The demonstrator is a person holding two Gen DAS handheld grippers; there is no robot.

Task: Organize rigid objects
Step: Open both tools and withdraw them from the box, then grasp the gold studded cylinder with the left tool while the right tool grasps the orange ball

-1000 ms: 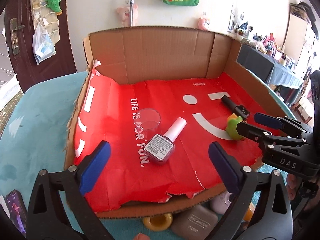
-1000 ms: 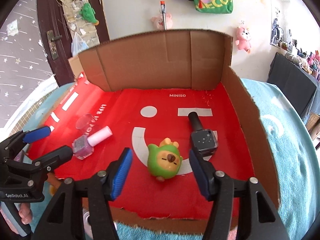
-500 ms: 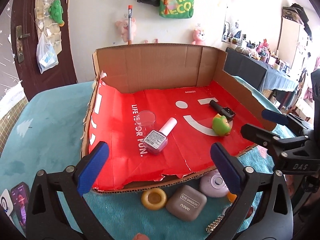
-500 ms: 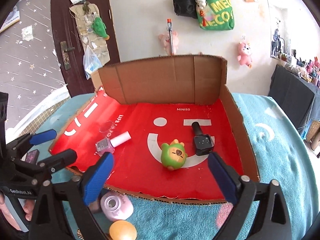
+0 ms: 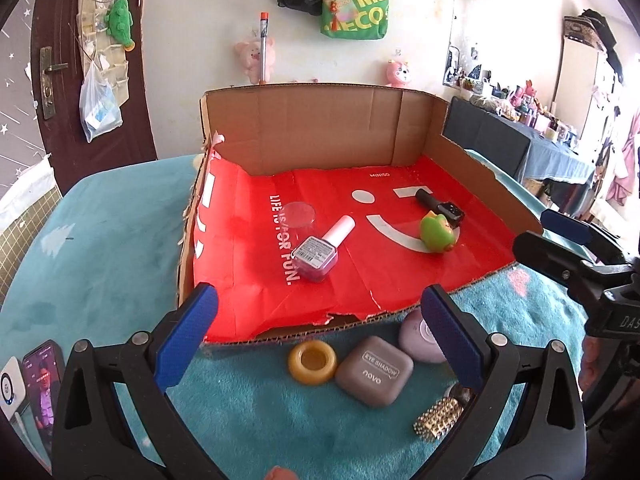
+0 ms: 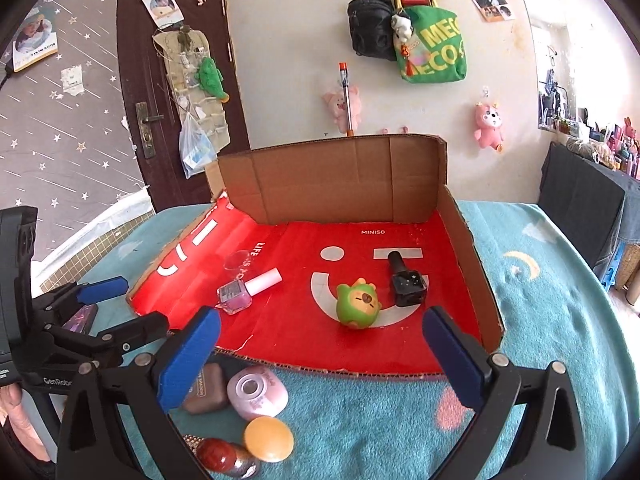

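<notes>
Two hand-held grippers hover side by side over the teal cloth, both pointing forward and somewhat downward toward the cardboard tray with its red paper lining. The right gripper has just been opening; its blue pads stand as wide apart as they go, with nothing between them. The left gripper also stands open, its pads spread wide and empty. In the right wrist view the left gripper appears at the left edge, tilted down, with part of a hand beneath its black body.

Ahead of the right gripper, inside the tray, the green toy stands upright on the white smile mark, well clear of the pads. Just to its right, beside it, lies the black nail polish bottle, cap pointing away. Further left lies the pink nail polish bottle, on its side, with a clear round dish just beyond it.

Below the left gripper, outside the tray's torn front edge, several things rest on the cloth: a yellow ring, a grey eye shadow case, a lilac compact, an orange ball, a red stone-like piece and a gold studded piece. A phone lies at the left gripper's near left.
</notes>
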